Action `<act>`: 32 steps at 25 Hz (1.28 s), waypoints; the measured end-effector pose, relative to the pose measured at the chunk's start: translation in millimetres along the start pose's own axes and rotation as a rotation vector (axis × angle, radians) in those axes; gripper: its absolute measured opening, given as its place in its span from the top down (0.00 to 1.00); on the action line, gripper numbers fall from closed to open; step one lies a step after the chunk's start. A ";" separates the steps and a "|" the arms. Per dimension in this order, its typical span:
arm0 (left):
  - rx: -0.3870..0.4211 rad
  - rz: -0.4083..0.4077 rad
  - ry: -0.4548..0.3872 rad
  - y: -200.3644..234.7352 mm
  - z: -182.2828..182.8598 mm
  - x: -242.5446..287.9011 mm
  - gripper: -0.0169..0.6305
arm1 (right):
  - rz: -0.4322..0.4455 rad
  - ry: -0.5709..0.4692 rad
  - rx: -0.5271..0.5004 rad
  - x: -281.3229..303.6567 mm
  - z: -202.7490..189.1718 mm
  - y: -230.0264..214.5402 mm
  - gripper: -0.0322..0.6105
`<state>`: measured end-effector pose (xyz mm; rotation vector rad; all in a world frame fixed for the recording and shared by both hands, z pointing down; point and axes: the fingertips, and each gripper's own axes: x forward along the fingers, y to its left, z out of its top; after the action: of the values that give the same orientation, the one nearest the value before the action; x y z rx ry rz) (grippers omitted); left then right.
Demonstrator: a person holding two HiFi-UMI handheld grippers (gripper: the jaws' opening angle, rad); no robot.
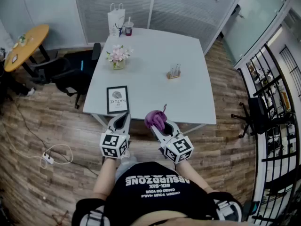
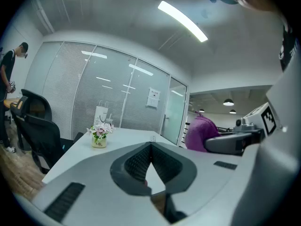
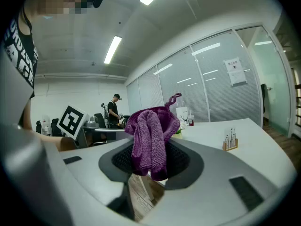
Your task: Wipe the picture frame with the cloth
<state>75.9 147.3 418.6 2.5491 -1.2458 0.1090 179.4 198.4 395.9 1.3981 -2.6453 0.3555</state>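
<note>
My right gripper (image 3: 152,149) is clamped on the purple cloth (image 3: 149,131), which bunches up between the jaws and droops over them. My left gripper (image 2: 151,146) has its jaws together tip to tip, with nothing between them. Both hang just off the near edge of the white worktop (image 1: 155,51), side by side and near each other but apart.

The picture frame (image 1: 117,99) lies on the worktop at its near left edge, just beyond my left gripper (black border, pale print inside). The cloth is just to the right of the frame and nearer to me, not touching it.

Farther back on the left stands a small pot of flowers (image 1: 118,56), and a little wooden stand (image 1: 173,72) sits to its right. At the far edge a white paper bag (image 1: 115,20) stands with a cup (image 1: 128,28) just beside it. A dark office chair (image 1: 75,72) is drawn up at the worktop's left side.
</note>
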 end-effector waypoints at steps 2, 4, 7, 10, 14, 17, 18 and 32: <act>-0.005 0.012 -0.002 -2.8 -1.1 -1.7 0.96 | 0.001 0.014 -0.001 -1.5 -5.5 -3.1 0.72; -0.012 0.020 0.000 -7.2 -3.6 -4.9 0.96 | 0.006 0.025 0.000 -4.9 -10.6 -4.6 0.72; -0.023 0.036 0.012 -12.8 -9.8 -13.9 0.96 | 0.022 0.038 0.007 -10.2 -18.6 -3.3 0.72; -0.029 0.065 0.015 -11.9 -13.0 -22.4 0.96 | 0.047 0.049 0.012 -10.3 -23.9 0.5 0.72; -0.039 0.088 0.026 -4.3 -18.5 -28.7 0.96 | 0.072 0.065 0.010 -3.8 -28.9 7.9 0.72; -0.040 0.093 0.031 5.7 -19.3 -29.9 0.96 | 0.059 0.070 0.012 7.2 -29.3 9.2 0.71; -0.040 0.094 0.033 10.4 -19.4 -30.1 0.96 | 0.053 0.071 0.017 12.1 -29.8 9.4 0.71; 0.005 0.059 0.079 122.7 -12.2 -20.4 0.96 | -0.012 0.055 0.056 118.8 -32.5 23.5 0.71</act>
<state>-31.9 95.5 455.0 2.4871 -1.2919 0.2237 93.2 125.2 450.1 1.3986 -2.6017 0.4630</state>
